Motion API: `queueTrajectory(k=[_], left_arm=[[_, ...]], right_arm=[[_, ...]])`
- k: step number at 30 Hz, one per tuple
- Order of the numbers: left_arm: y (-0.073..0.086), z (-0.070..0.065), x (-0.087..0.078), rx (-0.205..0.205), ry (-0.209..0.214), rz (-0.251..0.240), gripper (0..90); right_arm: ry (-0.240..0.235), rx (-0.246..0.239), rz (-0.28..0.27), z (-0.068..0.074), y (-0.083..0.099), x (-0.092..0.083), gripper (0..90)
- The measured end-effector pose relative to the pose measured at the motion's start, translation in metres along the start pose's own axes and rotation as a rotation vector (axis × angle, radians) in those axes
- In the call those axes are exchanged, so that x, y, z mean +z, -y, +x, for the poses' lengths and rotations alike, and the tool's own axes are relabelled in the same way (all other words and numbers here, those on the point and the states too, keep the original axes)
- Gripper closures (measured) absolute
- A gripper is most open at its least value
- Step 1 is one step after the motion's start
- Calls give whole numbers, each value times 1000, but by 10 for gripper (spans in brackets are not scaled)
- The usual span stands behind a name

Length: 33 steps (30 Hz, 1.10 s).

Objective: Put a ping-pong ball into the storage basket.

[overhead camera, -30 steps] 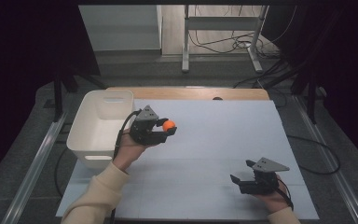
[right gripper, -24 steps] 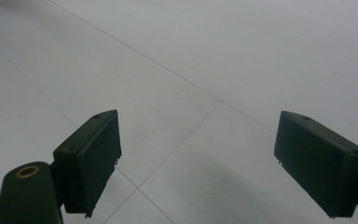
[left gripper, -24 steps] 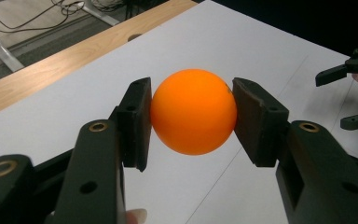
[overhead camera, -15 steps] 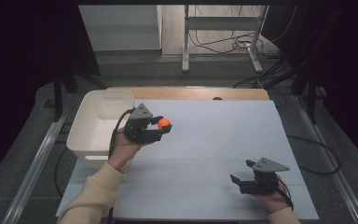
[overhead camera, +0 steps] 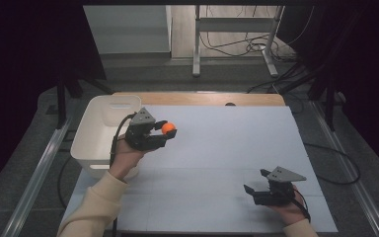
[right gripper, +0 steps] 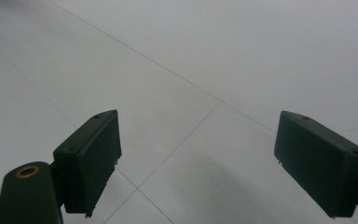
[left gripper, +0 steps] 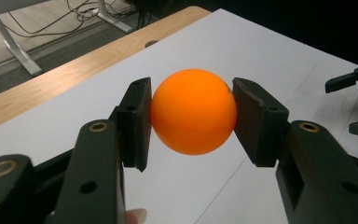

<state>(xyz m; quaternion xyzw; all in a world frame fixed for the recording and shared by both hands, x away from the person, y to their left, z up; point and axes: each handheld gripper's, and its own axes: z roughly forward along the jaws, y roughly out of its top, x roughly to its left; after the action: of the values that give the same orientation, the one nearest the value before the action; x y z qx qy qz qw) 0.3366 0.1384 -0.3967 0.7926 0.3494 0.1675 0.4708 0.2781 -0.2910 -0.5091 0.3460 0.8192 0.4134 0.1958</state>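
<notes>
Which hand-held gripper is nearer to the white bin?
Left. The left hand-held gripper, shut on the orange ball, is just beside the white bin; the right hand-held gripper is far across the table.

Left gripper [overhead camera: 164, 132]: matte black body, grey three-cornered plate on top, black cable trailing from its rear. Brass-ringed screw holes behind flat rectangular pads [left gripper: 137, 122]. Cream sleeve [overhead camera: 91, 207] behind it. Right gripper [overhead camera: 257, 181]: same black build, grey plate, black cable.
</notes>
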Motion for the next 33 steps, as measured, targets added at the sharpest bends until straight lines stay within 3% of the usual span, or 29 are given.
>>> queueTrajectory(k=[33], left_arm=[[-1,21,-25,-39,-67,-29,501]], right_arm=[[3,2,1,0,0,0,153]])
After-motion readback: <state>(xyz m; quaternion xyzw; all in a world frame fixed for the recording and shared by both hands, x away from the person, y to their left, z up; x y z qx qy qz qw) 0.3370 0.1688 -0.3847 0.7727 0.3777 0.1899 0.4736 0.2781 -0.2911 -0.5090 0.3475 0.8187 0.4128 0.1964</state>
